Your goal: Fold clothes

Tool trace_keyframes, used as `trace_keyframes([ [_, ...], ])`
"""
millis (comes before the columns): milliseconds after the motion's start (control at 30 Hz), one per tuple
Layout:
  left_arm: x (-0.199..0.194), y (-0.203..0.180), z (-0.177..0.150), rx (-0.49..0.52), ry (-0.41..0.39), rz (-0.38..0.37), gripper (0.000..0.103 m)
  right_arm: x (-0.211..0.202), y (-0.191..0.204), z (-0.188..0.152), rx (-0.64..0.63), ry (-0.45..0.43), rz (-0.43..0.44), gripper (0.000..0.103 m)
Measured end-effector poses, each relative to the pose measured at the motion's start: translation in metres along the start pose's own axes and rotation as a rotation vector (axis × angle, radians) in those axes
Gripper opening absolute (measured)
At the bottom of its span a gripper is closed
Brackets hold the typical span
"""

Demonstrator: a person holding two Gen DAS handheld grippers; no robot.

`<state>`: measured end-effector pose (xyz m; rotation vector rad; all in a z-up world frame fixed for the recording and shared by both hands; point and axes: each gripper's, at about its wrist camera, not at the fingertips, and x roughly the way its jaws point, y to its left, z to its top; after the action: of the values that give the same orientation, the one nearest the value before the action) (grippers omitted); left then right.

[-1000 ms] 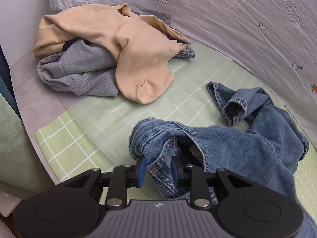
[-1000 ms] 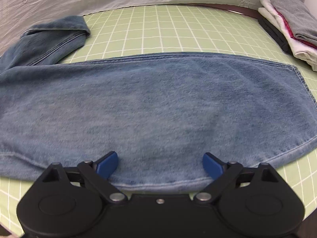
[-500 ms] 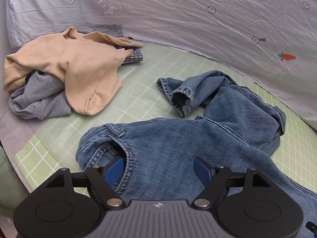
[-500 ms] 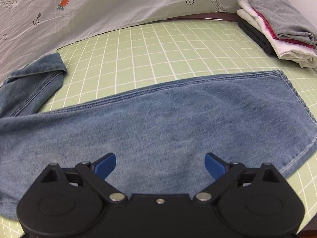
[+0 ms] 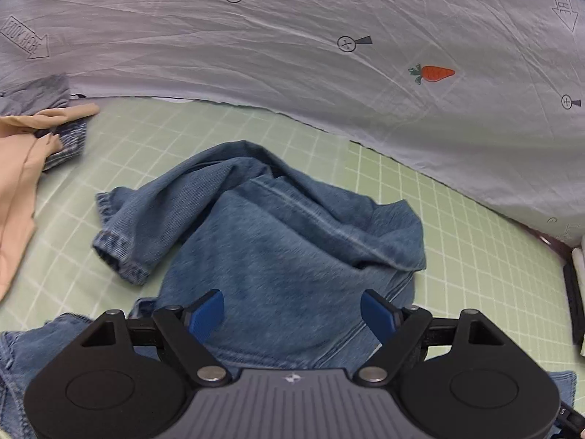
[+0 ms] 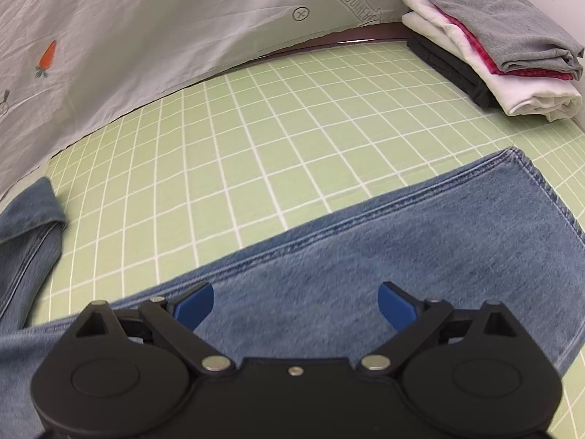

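Observation:
Blue jeans (image 5: 292, 241) lie on the green checked mat (image 5: 457, 219). In the left wrist view one leg is bunched and folded back, its cuff (image 5: 120, 259) pointing left. My left gripper (image 5: 292, 312) hovers over this bunched part, open, nothing between its blue pads. The right wrist view shows the other leg of the jeans (image 6: 402, 248) spread flat, its hem at the right. Above that flat leg my right gripper (image 6: 296, 303) stands open and holds nothing.
A stack of folded clothes (image 6: 493, 36) sits at the mat's far right corner. A beige garment (image 5: 18, 168) with grey and checked pieces lies at the left. A pale printed sheet (image 5: 292, 36) hangs along the back.
The left gripper has let go of the jeans' waistband, opened wide and swung right over the bunched leg. The right gripper stayed open and drew back, showing more mat.

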<state>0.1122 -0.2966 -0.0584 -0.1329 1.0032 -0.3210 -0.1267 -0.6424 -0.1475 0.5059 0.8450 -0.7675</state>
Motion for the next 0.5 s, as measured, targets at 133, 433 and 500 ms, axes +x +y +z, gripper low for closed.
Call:
trace_keyframes([
  [133,0.042,-0.025,0.029,-0.025,0.057,0.017,0.084,0.015,-0.006,0.026,0.066,0.005,-0.039,0.098],
  [433,0.090,-0.071,0.021,0.194,0.124,0.107,0.093,0.014,-0.013,0.031,0.082,-0.015,-0.039,0.098],
  [500,0.094,-0.072,0.019,0.233,0.122,0.129,0.090,0.016,-0.011,0.025,0.067,-0.005,-0.049,0.098],
])
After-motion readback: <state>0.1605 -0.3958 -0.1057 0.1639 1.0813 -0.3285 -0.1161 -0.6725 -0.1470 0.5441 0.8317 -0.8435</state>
